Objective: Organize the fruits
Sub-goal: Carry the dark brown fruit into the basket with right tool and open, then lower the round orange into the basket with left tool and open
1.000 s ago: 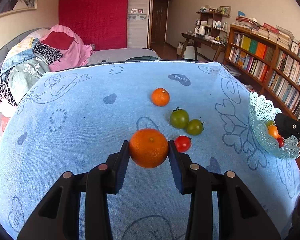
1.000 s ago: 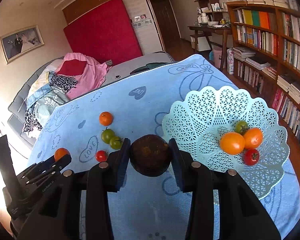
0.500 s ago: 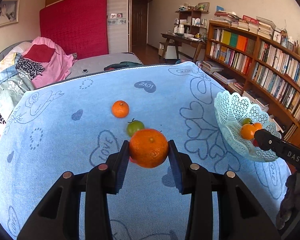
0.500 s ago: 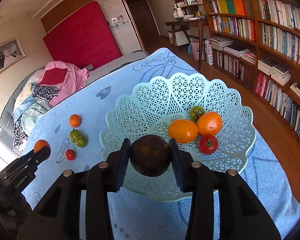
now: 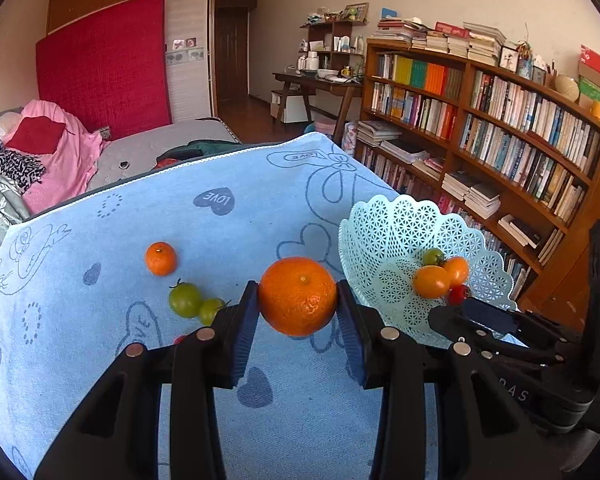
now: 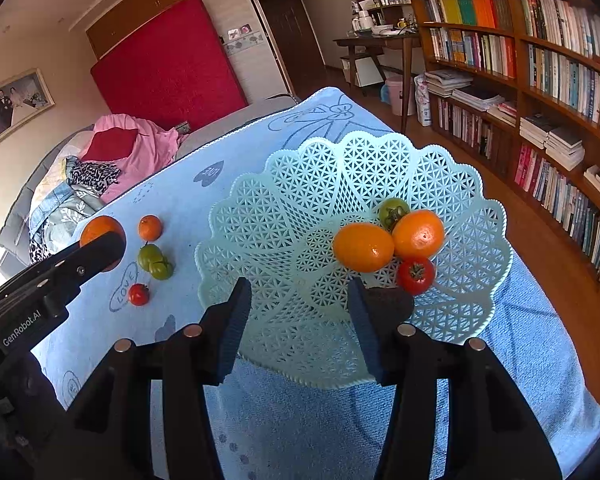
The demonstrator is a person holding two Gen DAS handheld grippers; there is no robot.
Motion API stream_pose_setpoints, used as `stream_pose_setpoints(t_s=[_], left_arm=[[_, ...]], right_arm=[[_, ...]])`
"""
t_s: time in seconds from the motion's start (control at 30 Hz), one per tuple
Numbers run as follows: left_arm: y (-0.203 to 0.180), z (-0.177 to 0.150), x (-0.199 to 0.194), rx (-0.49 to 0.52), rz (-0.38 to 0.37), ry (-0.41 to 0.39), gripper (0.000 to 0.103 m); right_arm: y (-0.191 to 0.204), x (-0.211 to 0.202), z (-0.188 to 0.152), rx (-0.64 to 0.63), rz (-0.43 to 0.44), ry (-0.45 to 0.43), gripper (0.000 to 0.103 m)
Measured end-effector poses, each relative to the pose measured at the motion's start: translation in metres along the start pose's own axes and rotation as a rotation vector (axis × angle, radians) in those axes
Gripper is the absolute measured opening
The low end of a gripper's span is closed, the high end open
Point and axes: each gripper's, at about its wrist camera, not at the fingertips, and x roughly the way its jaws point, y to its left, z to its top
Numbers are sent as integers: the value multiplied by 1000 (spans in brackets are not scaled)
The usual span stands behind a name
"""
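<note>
A dark fruit (image 6: 392, 304) lies half hidden behind the right tongs' (image 6: 298, 312) opening, empty jaws, in the basket (image 6: 284, 208). Left tongs (image 5: 297, 308) clench an orange (image 5: 297, 295), basket just right.

bookshelf (image 5: 480, 120) right | desk (image 5: 320, 80) far | red panel (image 5: 100, 68) | pink bedding (image 5: 60, 152) left
</note>
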Motion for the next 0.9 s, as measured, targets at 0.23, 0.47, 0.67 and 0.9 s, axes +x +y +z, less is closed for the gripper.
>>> stream_pose_setpoints(t_s=[0.23,0.47,0.67,0.9], left_arm=[[-17,6,11,30,-109,13,40],[-33,6,23,48,-201,33,40],[-33,4,24,53,-193,18,64],[-21,4,18,48,-147,5,75]], right_arm=[[0,-16,0,-34,-77,-58,52],[-10,-23,-1,-12,-114,-71,52],[-14,-25,0,0,-132,-75,52],[-9,-19,0,-11,-122,-61,52]])
